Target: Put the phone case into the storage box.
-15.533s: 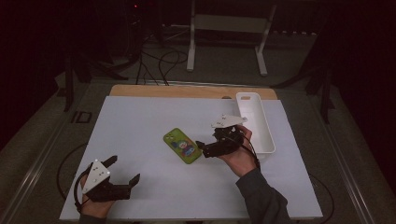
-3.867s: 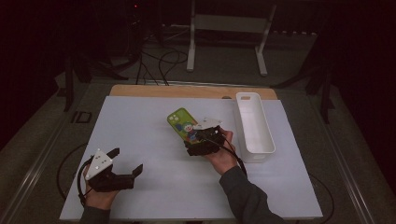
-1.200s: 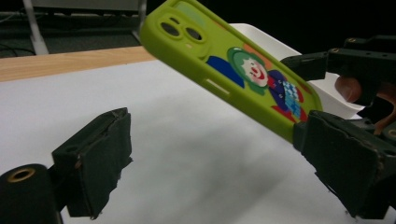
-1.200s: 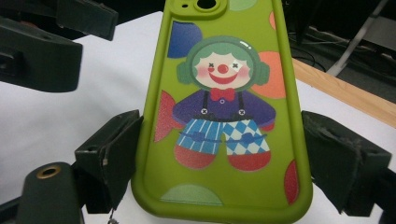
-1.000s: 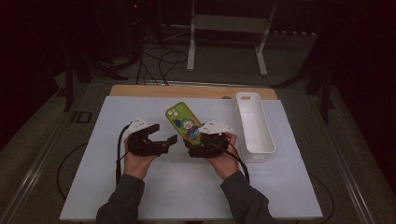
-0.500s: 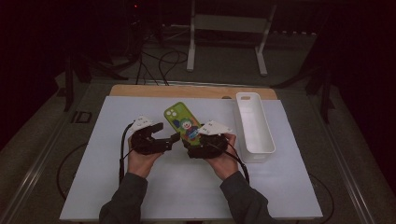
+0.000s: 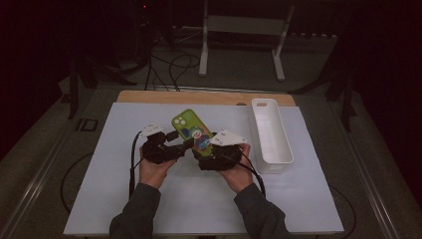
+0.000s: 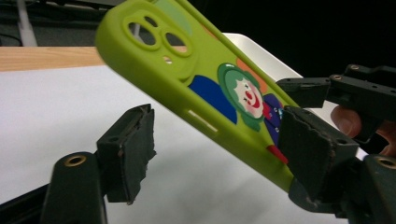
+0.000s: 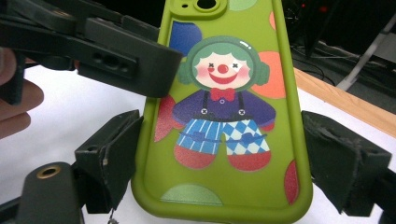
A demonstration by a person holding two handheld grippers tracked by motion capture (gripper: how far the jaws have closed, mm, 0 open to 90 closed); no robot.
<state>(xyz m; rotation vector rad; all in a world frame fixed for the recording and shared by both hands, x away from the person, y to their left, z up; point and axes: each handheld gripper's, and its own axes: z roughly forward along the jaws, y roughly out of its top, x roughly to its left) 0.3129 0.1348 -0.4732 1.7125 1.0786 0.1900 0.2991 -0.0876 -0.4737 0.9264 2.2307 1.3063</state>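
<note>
My high camera sits above my side of the counter (image 7: 149,199), looking forward and down from well back. Each gripper camera rides low behind its own jaws, very close. All three share the green phone case (image 7: 191,130) (image 8: 201,88) (image 9: 224,116); each gripper view also catches the other's jaws.

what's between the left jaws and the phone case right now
Nothing visible. The green phone case, gripped at its lower end by the right gripper, already sits between the jaws of the left gripper, which have just been closing; one jaw is not yet touching it.
</note>
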